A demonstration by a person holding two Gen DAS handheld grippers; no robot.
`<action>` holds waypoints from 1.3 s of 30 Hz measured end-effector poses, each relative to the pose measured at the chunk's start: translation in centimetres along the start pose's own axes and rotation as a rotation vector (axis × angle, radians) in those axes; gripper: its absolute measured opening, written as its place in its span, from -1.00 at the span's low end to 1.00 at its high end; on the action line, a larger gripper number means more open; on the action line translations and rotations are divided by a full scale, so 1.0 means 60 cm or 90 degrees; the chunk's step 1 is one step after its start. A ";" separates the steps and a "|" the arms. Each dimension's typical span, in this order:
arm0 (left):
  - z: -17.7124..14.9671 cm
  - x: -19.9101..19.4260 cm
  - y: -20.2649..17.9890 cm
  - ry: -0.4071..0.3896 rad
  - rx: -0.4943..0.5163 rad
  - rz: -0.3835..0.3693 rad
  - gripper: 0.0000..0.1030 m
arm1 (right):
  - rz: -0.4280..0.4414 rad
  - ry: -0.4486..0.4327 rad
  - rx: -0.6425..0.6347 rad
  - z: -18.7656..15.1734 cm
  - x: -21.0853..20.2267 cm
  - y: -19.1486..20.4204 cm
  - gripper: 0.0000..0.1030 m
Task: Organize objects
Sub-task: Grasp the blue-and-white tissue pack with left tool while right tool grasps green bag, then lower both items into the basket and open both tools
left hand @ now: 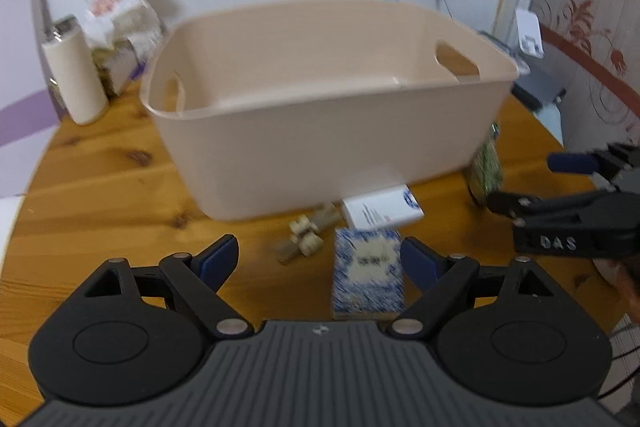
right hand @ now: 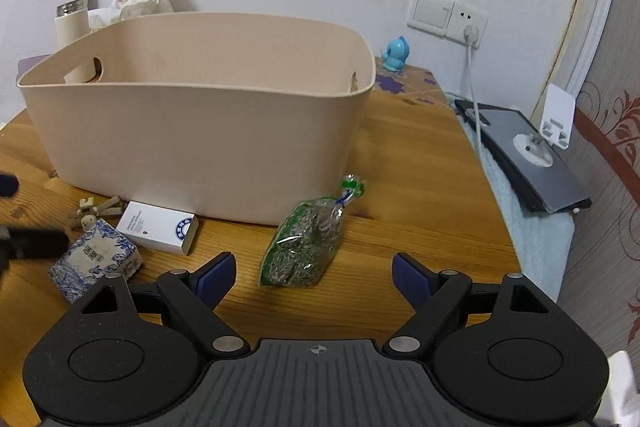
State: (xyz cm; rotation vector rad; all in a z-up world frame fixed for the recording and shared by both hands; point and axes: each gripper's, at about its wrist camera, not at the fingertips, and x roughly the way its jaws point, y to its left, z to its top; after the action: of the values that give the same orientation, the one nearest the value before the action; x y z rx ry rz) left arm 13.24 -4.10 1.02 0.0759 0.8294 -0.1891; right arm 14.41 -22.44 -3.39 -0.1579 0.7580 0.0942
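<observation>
Nothing looks packed yet: the tub (right hand: pixel 200 131) seems empty, with the tissue pack (left hand: pixel 368 273), white box (right hand: pixel 158 227), seed bag (right hand: pixel 304 247) and wooden toy (left hand: pixel 304 237) on the bench (right hand: pixel 420 227) near its front edge. Left tool (left hand: pixel 320 259) and right tool (right hand: pixel 314 277) both gape wide, holding nothing.

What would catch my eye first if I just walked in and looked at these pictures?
Probably the big beige plastic bin in the middle of the wooden table. Small things lie in front of it: a blue-and-white patterned box, a white box and a green bag of seeds. Both grippers, left and right, are open.
</observation>
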 end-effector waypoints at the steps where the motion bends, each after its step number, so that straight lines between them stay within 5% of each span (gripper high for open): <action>1: -0.002 0.008 -0.004 0.010 0.004 -0.005 0.73 | -0.001 -0.001 0.002 0.000 0.004 0.000 0.66; 4: -0.008 0.031 -0.015 0.035 0.013 -0.011 0.72 | -0.003 0.001 0.013 -0.001 0.018 -0.001 0.58; 8: -0.014 0.059 -0.028 0.067 0.020 -0.027 0.60 | 0.001 0.016 0.034 -0.001 0.038 0.000 0.21; 12: -0.018 0.071 -0.031 0.071 0.026 -0.031 0.10 | 0.007 0.025 0.050 -0.002 0.045 0.002 -0.45; 13: -0.018 0.071 -0.032 0.069 0.031 -0.032 -0.05 | 0.004 0.023 0.051 -0.003 0.044 0.002 -0.49; 24: -0.033 0.035 -0.005 0.058 0.022 -0.055 -0.07 | -0.001 -0.005 0.067 -0.018 -0.015 0.005 -0.51; 39: 0.022 -0.095 0.043 -0.083 0.004 -0.051 -0.07 | 0.007 -0.151 0.046 0.043 -0.150 0.031 -0.51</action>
State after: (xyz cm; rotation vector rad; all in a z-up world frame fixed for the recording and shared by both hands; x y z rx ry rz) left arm 10.92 -0.96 6.10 0.0363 0.7016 -0.2690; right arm 9.38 -20.43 4.46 -0.0718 0.5247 0.0943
